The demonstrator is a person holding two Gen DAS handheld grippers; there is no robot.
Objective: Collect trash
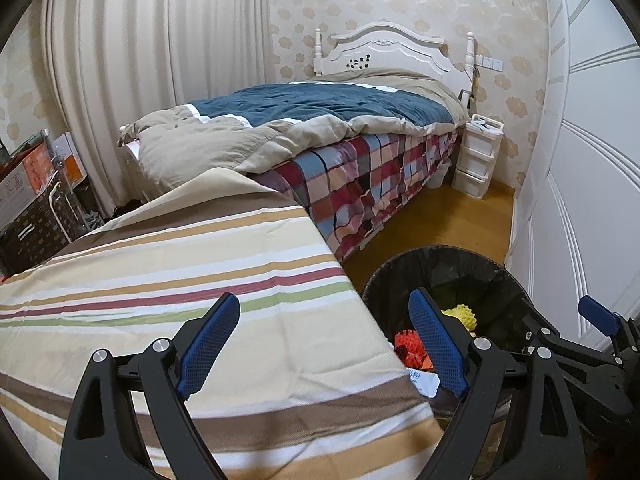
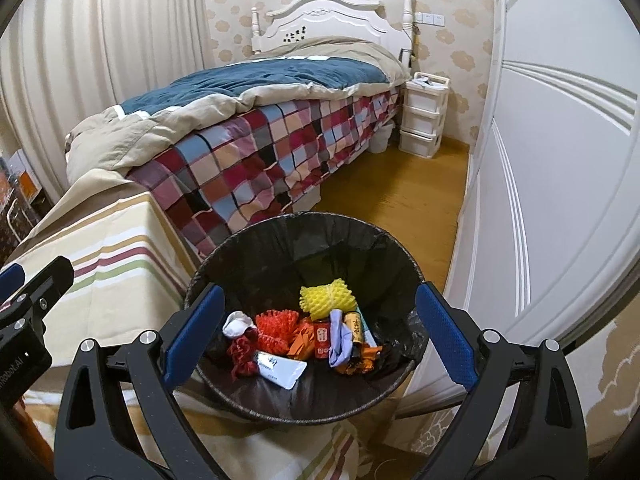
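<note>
- Your round bin [image 2: 304,396], lined with a black bag, stands on the floor just right of the striped counter [image 1: 160,280].
- Inside it lie a yellow foam net [image 2: 326,298], an orange-red net [image 2: 276,326], a white sachet [image 2: 282,370] and mixed wrappers.
- Your right hand-held gripper [image 2: 320,340] hangs over the bin, jaws wide apart and empty.
- Your left hand-held gripper [image 1: 324,344] is spread wide and empty over the counter's right edge.

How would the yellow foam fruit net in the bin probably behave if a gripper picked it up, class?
The yellow foam net looks like open-mesh foam, so it is probably very light and would squash between pads rather than resist. Its bumpy surface should grip well, not slip. Lying loose on other trash in the bin, it seems unlikely to roll.
</note>
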